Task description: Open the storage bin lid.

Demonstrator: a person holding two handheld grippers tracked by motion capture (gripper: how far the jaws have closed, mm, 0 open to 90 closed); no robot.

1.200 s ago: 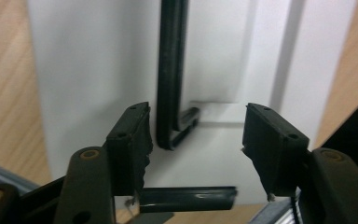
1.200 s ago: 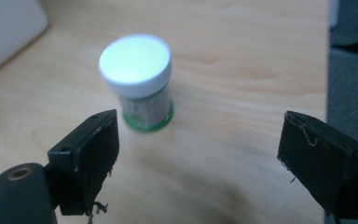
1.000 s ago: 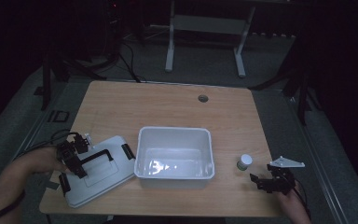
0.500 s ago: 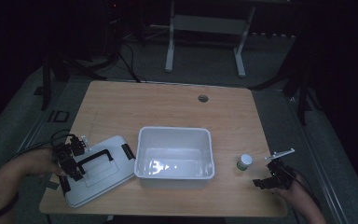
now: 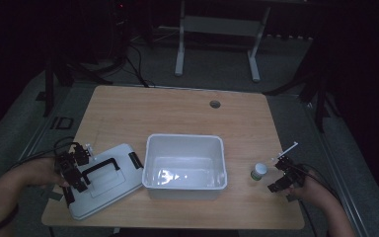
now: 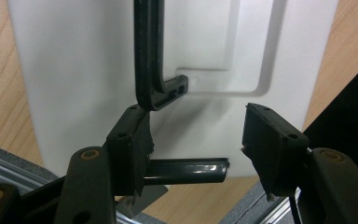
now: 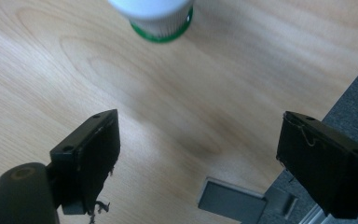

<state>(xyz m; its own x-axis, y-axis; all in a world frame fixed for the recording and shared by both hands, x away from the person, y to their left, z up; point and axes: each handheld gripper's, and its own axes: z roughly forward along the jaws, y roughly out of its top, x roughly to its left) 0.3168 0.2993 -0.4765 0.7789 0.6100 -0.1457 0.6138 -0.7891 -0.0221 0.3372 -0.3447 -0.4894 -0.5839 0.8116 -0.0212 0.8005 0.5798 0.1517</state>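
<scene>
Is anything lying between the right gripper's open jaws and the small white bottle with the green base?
No: in the right gripper view, bare wooden table separates the right gripper from the small white bottle.

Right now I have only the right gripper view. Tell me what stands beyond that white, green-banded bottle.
Observer: In the high view, the small white green-banded bottle stands upright just right of an open white plastic tub, apart from it.
Operator: Report the tub's contents.
Observer: It looks empty.
Operator: Give me the left tongs.
Observer: The left tongs are open over a flat white plastic lid left of the tub, beside its black handle.
</scene>
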